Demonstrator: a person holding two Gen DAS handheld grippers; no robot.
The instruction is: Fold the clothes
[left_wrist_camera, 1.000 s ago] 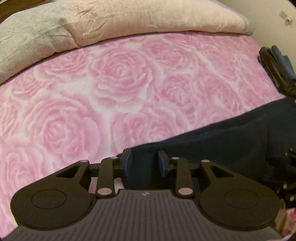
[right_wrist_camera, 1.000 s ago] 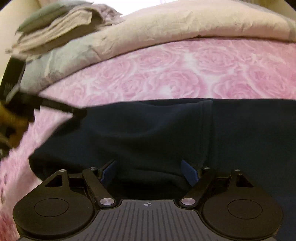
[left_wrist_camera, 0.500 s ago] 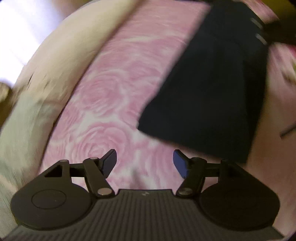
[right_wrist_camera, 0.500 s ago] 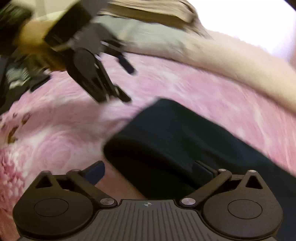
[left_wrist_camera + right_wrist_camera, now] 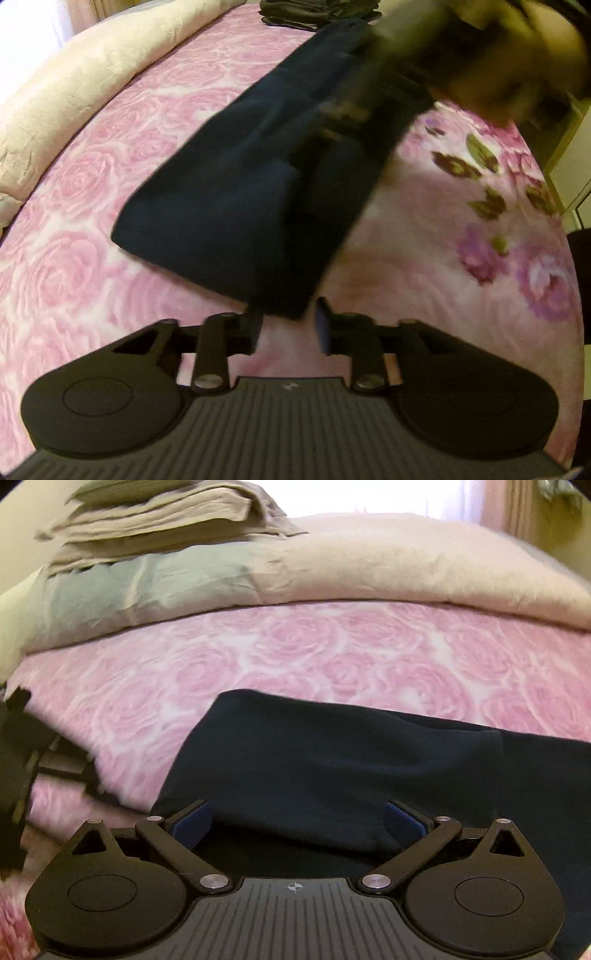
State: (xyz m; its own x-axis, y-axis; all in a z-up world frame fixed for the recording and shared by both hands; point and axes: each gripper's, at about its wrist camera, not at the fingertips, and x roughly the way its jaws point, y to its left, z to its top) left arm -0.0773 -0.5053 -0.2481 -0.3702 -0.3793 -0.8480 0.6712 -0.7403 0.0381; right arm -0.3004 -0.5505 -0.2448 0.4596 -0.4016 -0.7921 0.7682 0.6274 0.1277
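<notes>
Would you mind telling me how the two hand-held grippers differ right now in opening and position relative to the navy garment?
The left hand-held gripper has a narrower gap; the right hand-held gripper is spread wide. The left sits at the near corner of the navy garment above the pink rose blanket; the right is over the garment's body. Both are open, holding nothing.

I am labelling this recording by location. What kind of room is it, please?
Most likely a bedroom. The dark garment lies on a bed with a pink rose blanket, a rolled beige duvet runs along its far side, and folded linens are stacked on top of that.
</notes>
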